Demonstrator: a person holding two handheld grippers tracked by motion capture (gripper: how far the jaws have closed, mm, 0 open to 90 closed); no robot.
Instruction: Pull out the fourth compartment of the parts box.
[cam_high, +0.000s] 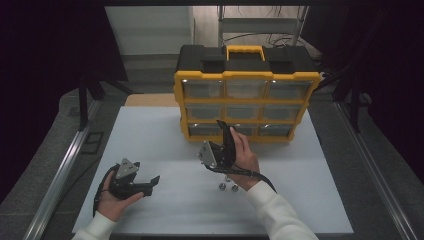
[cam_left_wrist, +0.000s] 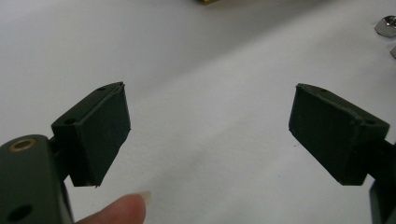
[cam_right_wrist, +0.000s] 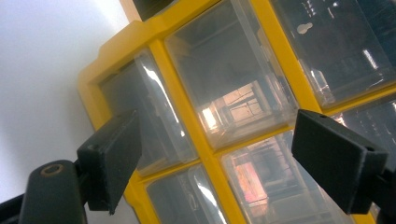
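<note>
Right claw (cam_high: 226, 131) is up at the organizer (cam_high: 245, 102), jaws spread wide and gripping nothing, aimed at the clear drawers (cam_right_wrist: 229, 79) in the yellow frame, just short of the bottom row. The organizer stands upright at the far middle of the white bench (cam_high: 150, 145). Left claw (cam_high: 150, 182) sits low at the near left, also spread and empty, its jaws over bare bench. Small metal nuts (cam_high: 227, 187) lie on the bench just beside the right wrist, well apart from the left claw.
</note>
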